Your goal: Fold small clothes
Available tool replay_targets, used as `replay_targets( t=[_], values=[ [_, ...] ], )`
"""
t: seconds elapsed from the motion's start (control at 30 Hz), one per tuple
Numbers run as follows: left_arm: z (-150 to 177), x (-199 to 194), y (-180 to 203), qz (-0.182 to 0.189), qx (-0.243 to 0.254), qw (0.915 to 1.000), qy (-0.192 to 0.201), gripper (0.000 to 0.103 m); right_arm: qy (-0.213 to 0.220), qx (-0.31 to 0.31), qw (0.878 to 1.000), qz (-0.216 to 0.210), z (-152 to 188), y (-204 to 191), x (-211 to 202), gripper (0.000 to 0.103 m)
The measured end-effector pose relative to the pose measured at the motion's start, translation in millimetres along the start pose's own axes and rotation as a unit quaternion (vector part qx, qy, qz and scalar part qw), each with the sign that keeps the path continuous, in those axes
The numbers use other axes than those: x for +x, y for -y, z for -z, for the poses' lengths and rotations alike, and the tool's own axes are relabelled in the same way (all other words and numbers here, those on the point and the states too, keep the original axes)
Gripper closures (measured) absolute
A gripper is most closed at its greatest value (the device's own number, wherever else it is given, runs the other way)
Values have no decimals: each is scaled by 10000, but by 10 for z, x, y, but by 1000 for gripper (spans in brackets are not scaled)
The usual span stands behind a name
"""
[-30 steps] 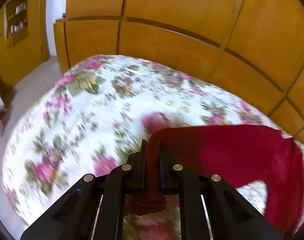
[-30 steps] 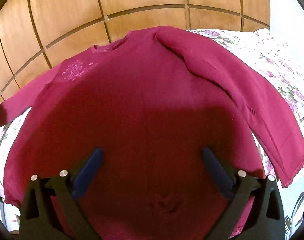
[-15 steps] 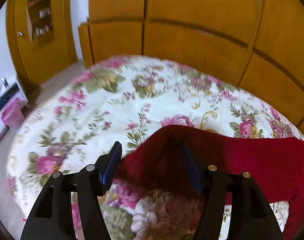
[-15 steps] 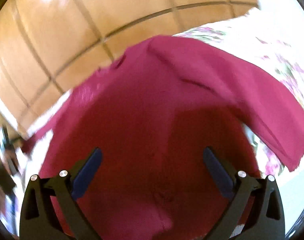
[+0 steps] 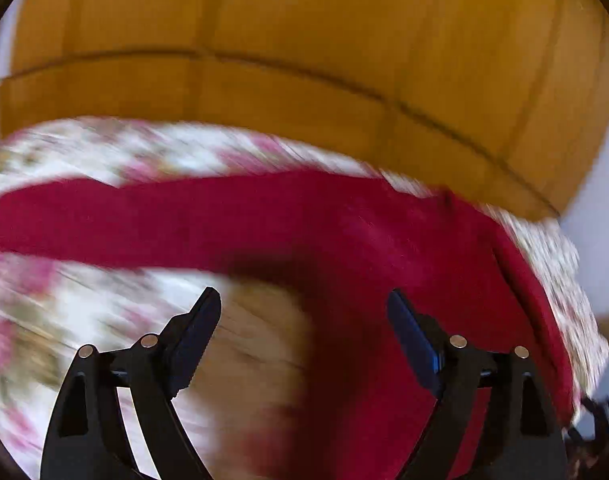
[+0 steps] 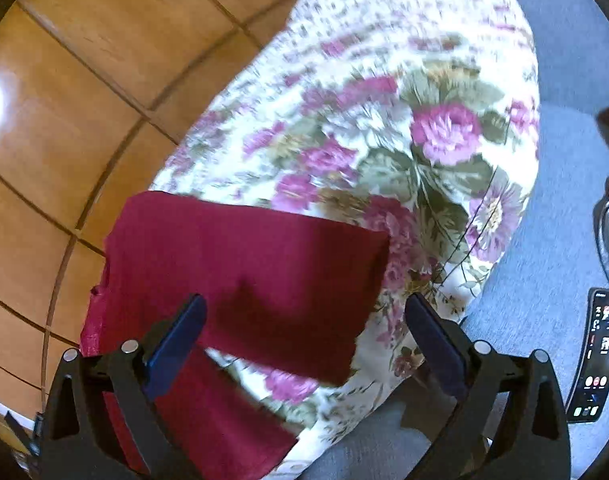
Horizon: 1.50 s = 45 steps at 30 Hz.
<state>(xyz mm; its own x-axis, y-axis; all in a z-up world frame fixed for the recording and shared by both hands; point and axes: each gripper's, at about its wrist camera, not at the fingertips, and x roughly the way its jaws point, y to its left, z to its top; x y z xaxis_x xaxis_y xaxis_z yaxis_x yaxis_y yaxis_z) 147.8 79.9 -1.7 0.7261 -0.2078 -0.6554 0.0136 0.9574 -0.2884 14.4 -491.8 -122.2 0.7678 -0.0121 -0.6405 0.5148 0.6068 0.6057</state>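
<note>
A dark red long-sleeved top [image 5: 404,248] lies spread on a floral bedspread [image 5: 104,148]; the left wrist view is blurred by motion. Its left sleeve [image 5: 104,220] stretches flat toward the left. My left gripper [image 5: 302,308] hangs over the armpit area, jaws opening, nothing between them. In the right wrist view the other sleeve [image 6: 264,264] lies across the bedspread [image 6: 404,120], with the body of the red top [image 6: 208,420] at lower left. My right gripper [image 6: 304,312] stands open above that sleeve, holding nothing.
Wooden panelled wardrobe doors [image 5: 304,40] rise behind the bed and appear again as wooden panels [image 6: 84,80]. The bed's edge drops to grey carpet [image 6: 552,240] on the right. A phone [image 6: 596,356] lies on the carpet.
My left gripper let go of the sleeve cuff, opened wide and swung right over the top. My right gripper, open throughout, rolled and moved right from the body to the right sleeve.
</note>
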Motion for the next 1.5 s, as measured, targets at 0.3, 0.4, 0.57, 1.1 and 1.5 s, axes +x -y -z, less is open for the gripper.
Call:
replay_targets(
  t=[0.3, 0.4, 0.57, 1.1, 1.5],
  values=[
    [433, 646, 655, -93, 1101, 9923, -554, 8, -365, -937, 9949, -41, -139, -174, 178, 85],
    [418, 660, 558, 147, 929, 9941, -539, 6, -135, -1437, 9895, 91, -343, -324, 132, 89],
    [425, 644, 576, 176, 949, 9939, -531, 4, 469, -2256, 9705, 712, -1054, -579, 178, 90],
    [450, 659, 548, 444, 850, 9944, -452, 4, 694, -2459, 9456, 2015, -2534, -818, 1486, 80],
    [464, 654, 517, 573, 807, 9944, -382, 4, 672, -2270, 9690, 710, -1349, -999, 1106, 26]
  ],
)
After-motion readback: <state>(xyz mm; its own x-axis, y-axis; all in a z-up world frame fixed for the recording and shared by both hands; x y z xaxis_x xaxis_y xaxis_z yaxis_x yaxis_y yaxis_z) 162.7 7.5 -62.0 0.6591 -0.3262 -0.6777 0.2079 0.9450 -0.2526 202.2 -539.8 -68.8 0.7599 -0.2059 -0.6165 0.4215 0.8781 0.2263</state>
